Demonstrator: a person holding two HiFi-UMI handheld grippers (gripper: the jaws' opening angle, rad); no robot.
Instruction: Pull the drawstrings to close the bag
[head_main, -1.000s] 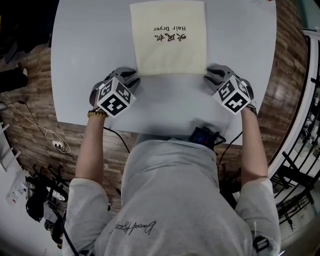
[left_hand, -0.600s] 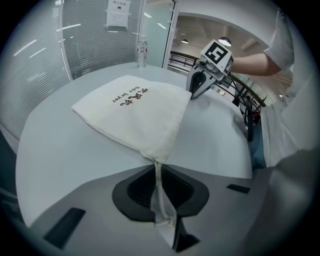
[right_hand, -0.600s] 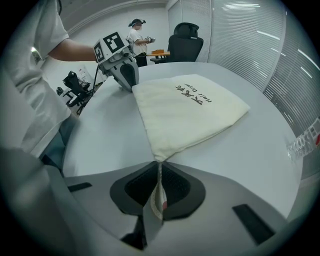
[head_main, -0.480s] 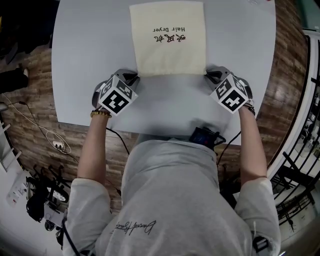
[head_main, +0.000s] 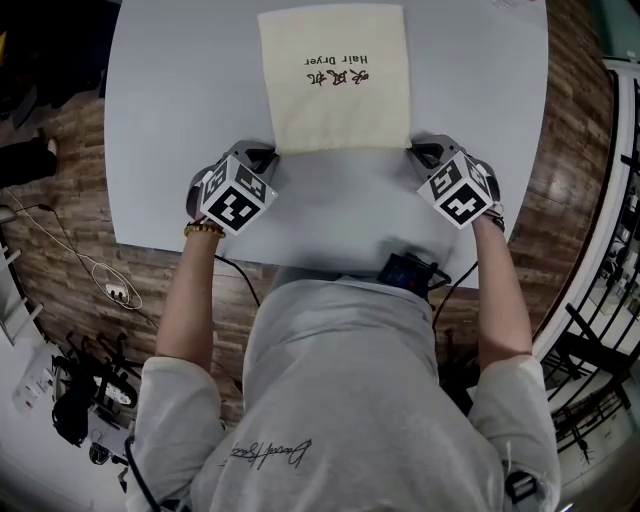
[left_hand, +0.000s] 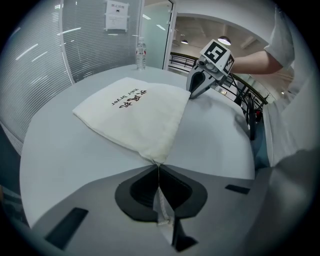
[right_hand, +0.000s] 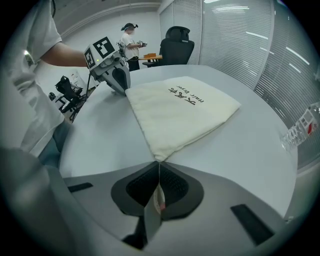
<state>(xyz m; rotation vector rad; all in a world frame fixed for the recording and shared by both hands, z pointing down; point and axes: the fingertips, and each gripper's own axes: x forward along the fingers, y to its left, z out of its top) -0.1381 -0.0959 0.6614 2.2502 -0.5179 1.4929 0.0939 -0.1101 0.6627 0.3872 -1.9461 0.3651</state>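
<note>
A cream cloth bag (head_main: 335, 85) printed "Hair Dryer" lies flat on the pale grey desk (head_main: 170, 120), toward 12 o'clock from the person, with its print upside down to them and its near edge facing them. The left tongs (head_main: 268, 155) sit at the bag's 7 o'clock corner and the right tongs (head_main: 420, 150) at its 5 o'clock corner, each low on the desk with its marker cube turned up toward the head camera. In the left gripper view the jaws are pressed together right at the tip of the cloth corner, and a thin pale drawstring (left_hand: 159, 172) runs from that tip down between the pads. In the right gripper view the jaws are likewise fully together at the tip of the other corner; whether cord or only cloth is pinched there cannot be told. The bag's mouth edge runs straight between the two tongs, ungathered. A clear water bottle (left_hand: 141, 52) stands at the desk's far edge, at about 12 o'clock in the left gripper view. A small black device (head_main: 408, 270) sits at the desk's near edge, at 6 o'clock, just in front of the person's grey shirt (head_main: 340, 400). Past the desk, in the right gripper view, are a black office chair (right_hand: 176, 44) and a standing person (right_hand: 131, 40).
</note>
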